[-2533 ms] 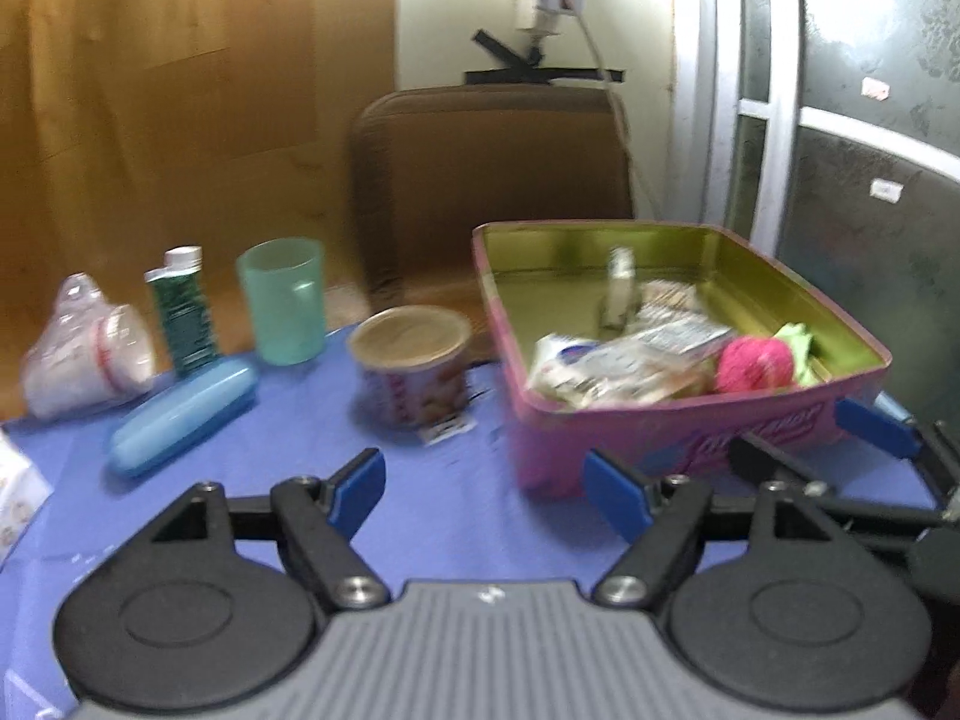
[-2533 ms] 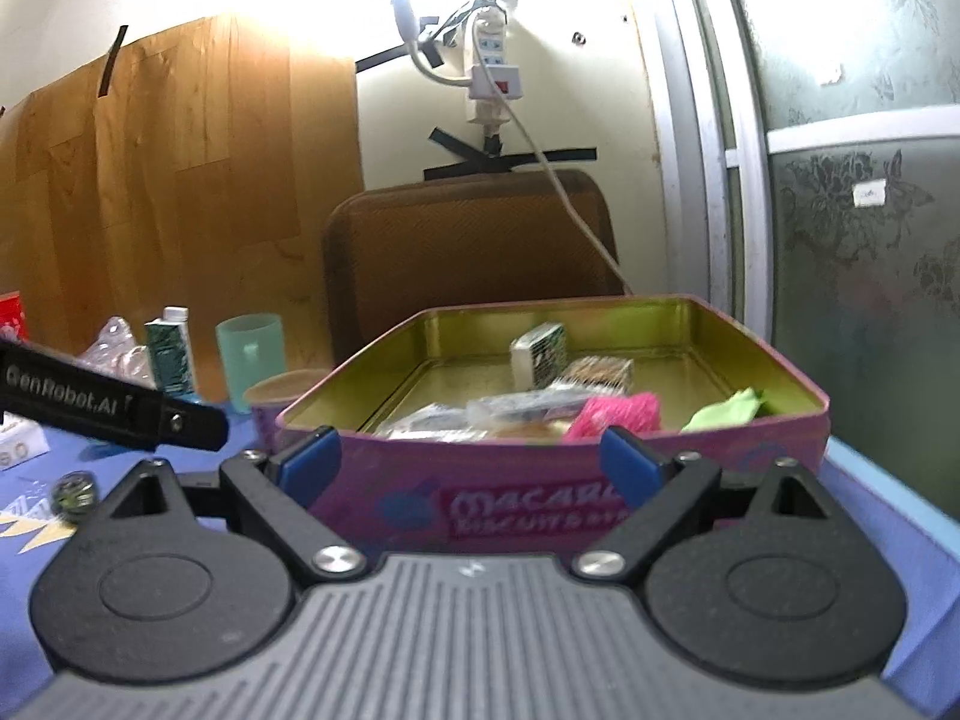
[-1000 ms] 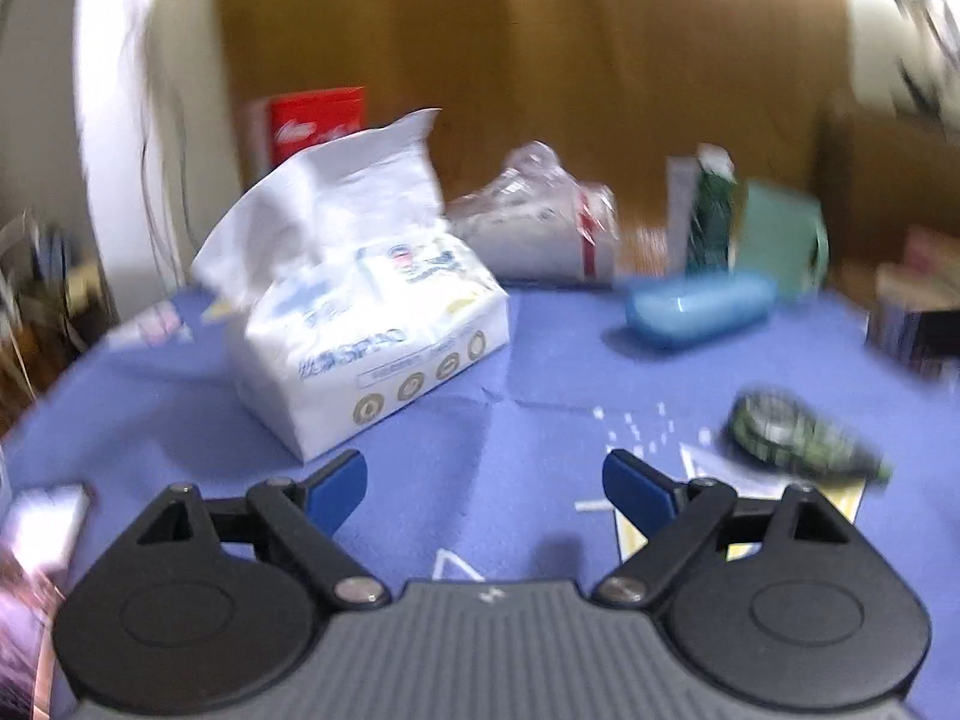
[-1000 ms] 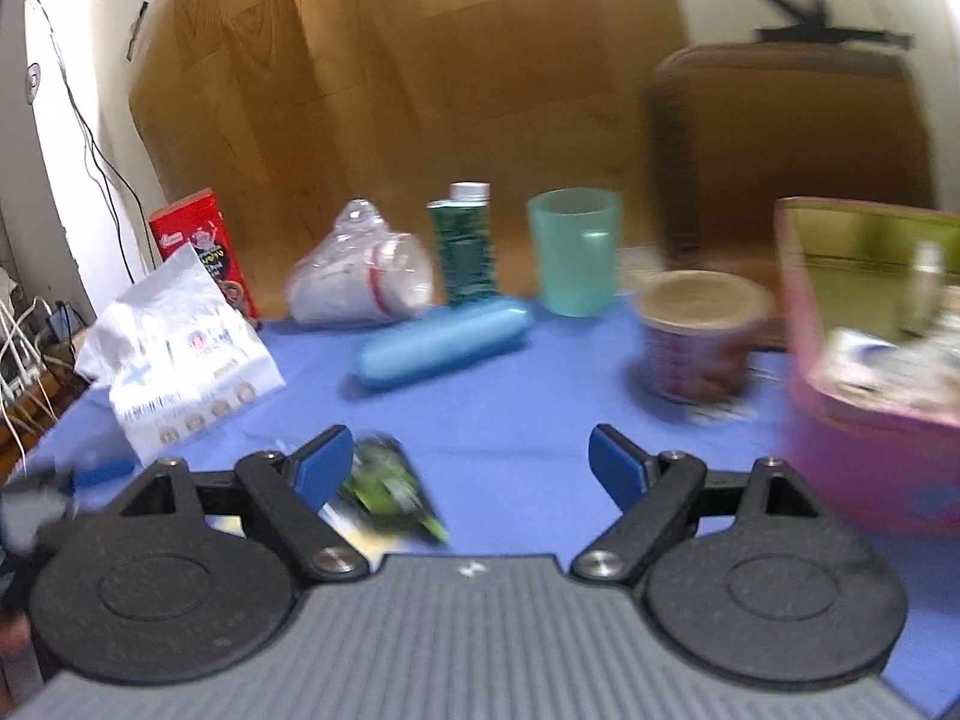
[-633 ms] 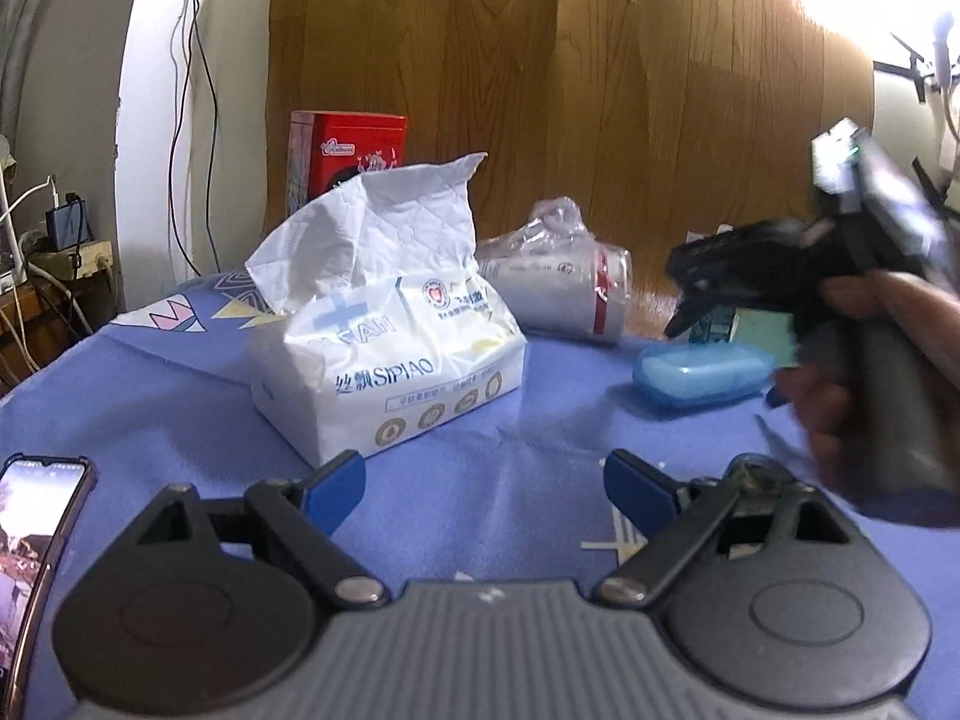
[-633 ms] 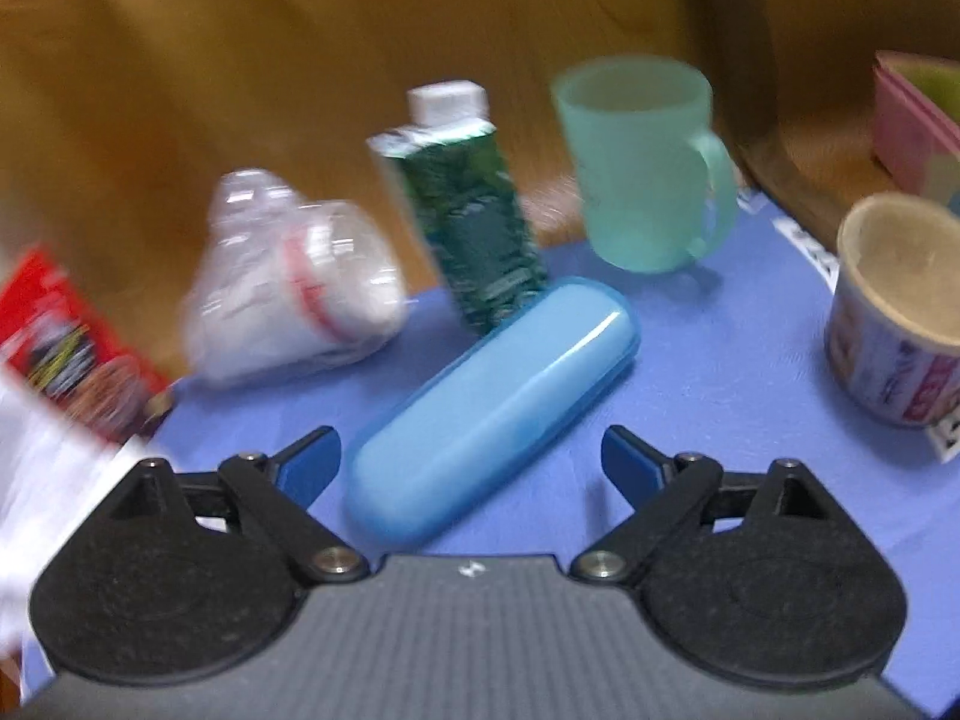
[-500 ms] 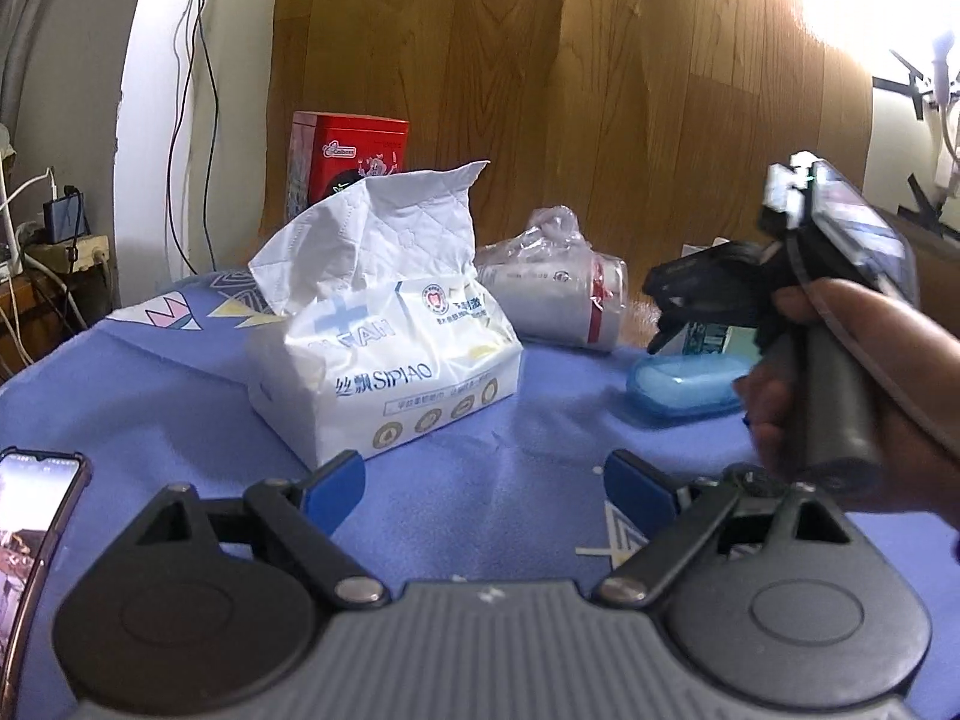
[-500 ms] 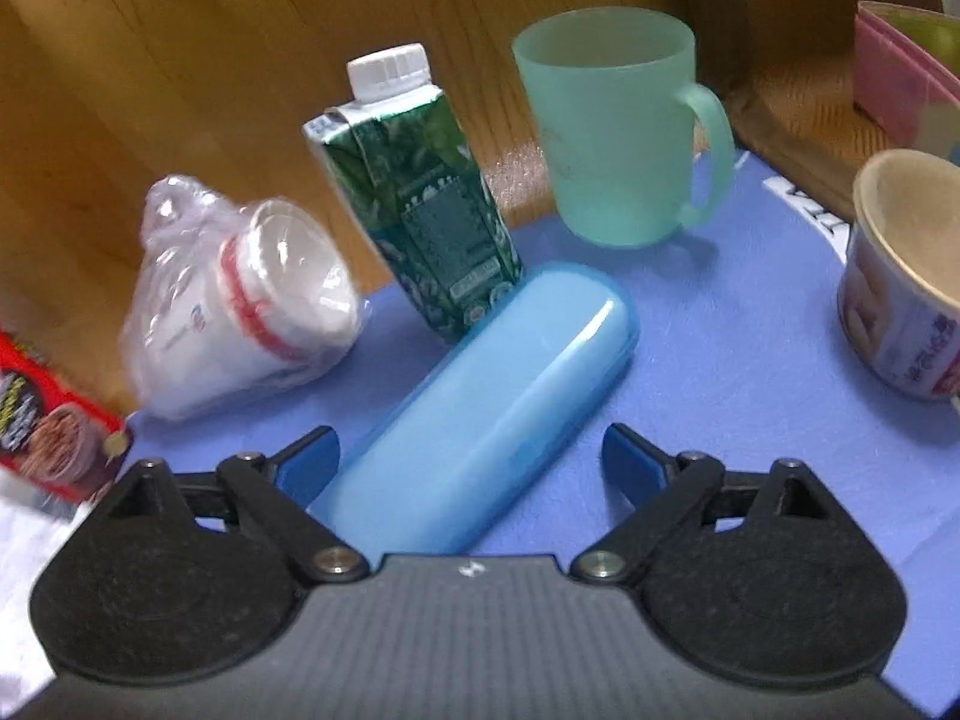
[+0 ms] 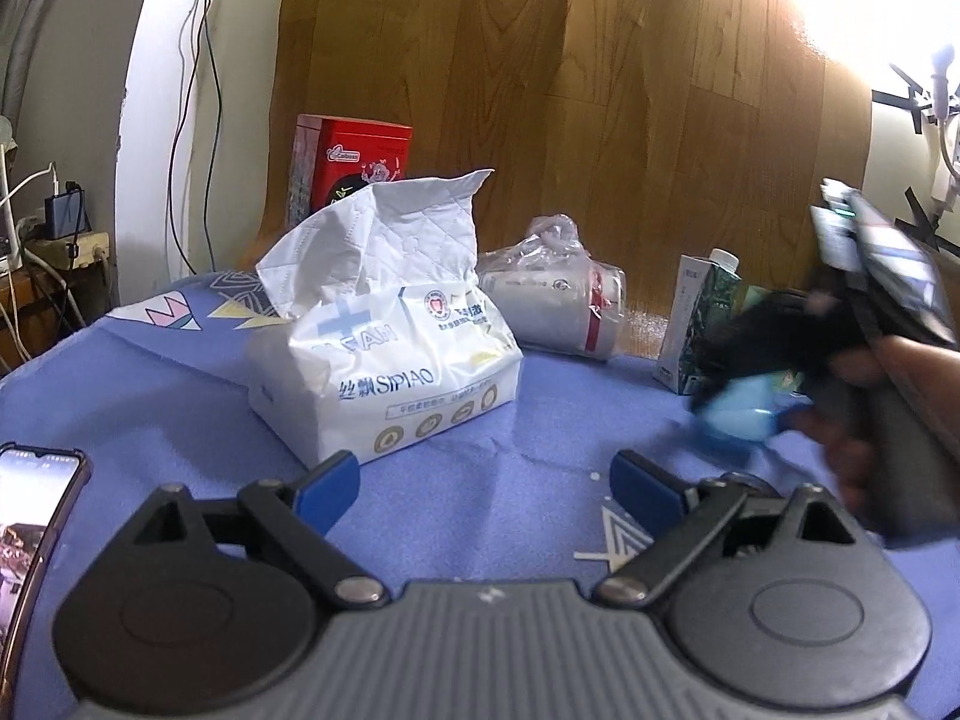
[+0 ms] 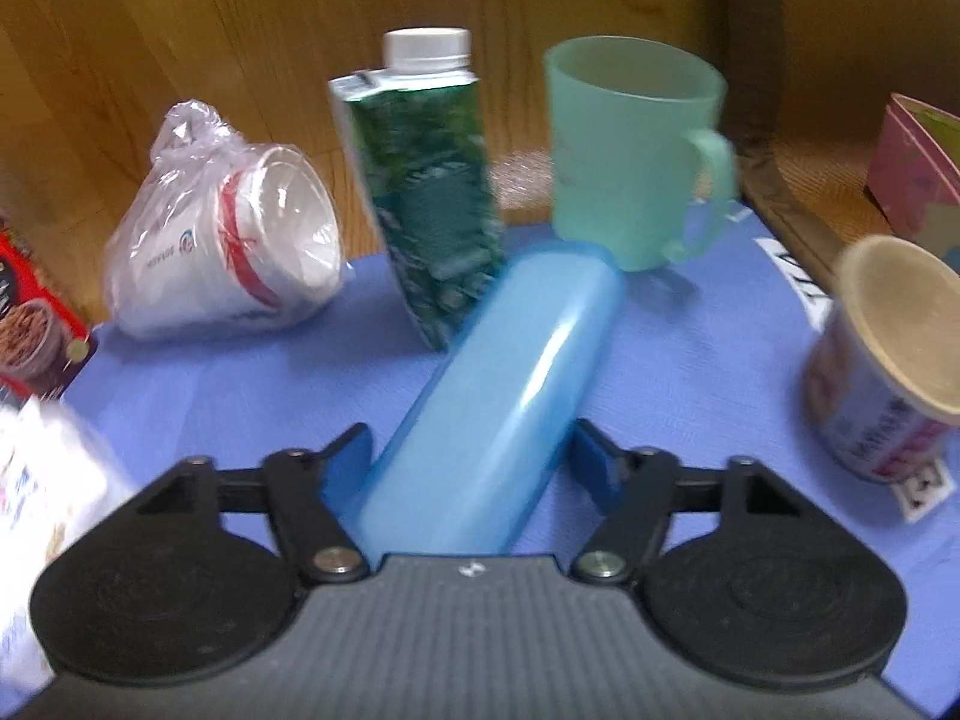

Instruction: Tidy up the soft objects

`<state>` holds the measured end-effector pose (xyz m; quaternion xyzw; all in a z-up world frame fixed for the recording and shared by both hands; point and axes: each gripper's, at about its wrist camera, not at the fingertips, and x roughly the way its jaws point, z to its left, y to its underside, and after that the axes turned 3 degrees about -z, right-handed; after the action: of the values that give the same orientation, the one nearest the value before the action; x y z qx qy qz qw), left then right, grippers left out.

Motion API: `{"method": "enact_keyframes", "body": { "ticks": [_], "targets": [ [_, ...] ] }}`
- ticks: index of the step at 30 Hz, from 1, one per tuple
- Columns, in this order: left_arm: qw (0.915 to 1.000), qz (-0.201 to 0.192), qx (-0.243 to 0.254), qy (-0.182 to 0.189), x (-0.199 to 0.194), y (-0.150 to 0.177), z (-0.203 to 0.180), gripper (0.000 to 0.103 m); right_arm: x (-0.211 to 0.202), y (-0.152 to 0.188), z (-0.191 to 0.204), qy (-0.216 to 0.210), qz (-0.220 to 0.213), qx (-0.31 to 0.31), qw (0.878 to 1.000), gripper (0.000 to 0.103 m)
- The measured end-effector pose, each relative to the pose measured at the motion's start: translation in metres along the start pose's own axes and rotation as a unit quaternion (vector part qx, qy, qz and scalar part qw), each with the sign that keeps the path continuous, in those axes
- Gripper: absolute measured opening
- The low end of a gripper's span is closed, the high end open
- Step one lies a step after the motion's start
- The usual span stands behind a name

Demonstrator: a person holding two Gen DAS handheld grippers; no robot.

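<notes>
A white tissue pack [image 9: 384, 354] lies on the blue tablecloth ahead of my left gripper [image 9: 483, 483], which is open and empty a short way in front of the pack. My right gripper [image 10: 474, 456] is open, with its jaws either side of the near end of a long blue case [image 10: 510, 396]; whether the pads touch it I cannot tell. The case also shows in the left wrist view [image 9: 741, 411] under the blurred right gripper. A bag of paper cups [image 10: 234, 252] lies on its side at the left; it also shows in the left wrist view [image 9: 558, 300].
A green carton [image 10: 426, 180] and a teal mug [image 10: 630, 150] stand just behind the case. A paper-lidded tub [image 10: 882, 372] and the pink tin's corner [image 10: 918, 168] are at the right. A red box [image 9: 348, 162] stands behind the tissues. A phone [image 9: 30, 516] lies at the left.
My right gripper has moved forward and down so that the blue case's near end now sits between its jaws. My left gripper has stayed in front of the tissue pack.
</notes>
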<state>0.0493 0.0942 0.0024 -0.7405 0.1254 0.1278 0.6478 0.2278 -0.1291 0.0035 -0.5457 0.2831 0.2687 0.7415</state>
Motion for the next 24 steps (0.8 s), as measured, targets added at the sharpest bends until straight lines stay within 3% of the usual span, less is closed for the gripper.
{"method": "enact_keyframes", "body": {
  "ticks": [3, 7, 10, 15, 17, 20, 21, 24],
  "targets": [
    [1.0000, 0.002, 0.002, -0.002, 0.001, 0.000, 0.000, 0.094, -0.017, 0.006, -0.031, -0.017, 0.007, -0.006, 1.000, 0.057],
    [1.0000, 0.006, 0.003, -0.004, 0.003, 0.000, 0.000, 0.094, -0.040, 0.014, -0.067, -0.030, 0.007, -0.013, 0.999, 0.057],
    [0.9999, 0.009, 0.004, -0.004, 0.003, 0.000, 0.000, 0.094, -0.054, 0.019, -0.083, -0.063, 0.019, -0.022, 0.998, 0.057],
    [0.9992, 0.028, 0.018, 0.021, 0.006, 0.001, -0.004, 0.097, -0.101, 0.066, -0.112, -0.119, 0.024, -0.116, 0.986, 0.057],
    [0.9982, 0.039, 0.027, 0.038, 0.008, 0.002, -0.007, 0.097, -0.126, 0.092, -0.129, -0.121, 0.004, -0.148, 0.982, 0.057],
    [0.9951, 0.065, 0.041, 0.062, 0.011, 0.001, -0.016, 0.097, -0.157, 0.122, -0.157, -0.108, -0.040, -0.138, 0.984, 0.065],
    [0.9933, 0.077, 0.040, 0.077, 0.010, 0.001, -0.022, 0.096, -0.164, 0.129, -0.165, -0.109, -0.049, -0.129, 0.984, 0.070],
    [0.9842, 0.103, 0.029, 0.141, 0.002, -0.002, -0.050, 0.096, -0.175, 0.140, -0.178, -0.118, -0.073, -0.108, 0.984, 0.075]
  ]
}}
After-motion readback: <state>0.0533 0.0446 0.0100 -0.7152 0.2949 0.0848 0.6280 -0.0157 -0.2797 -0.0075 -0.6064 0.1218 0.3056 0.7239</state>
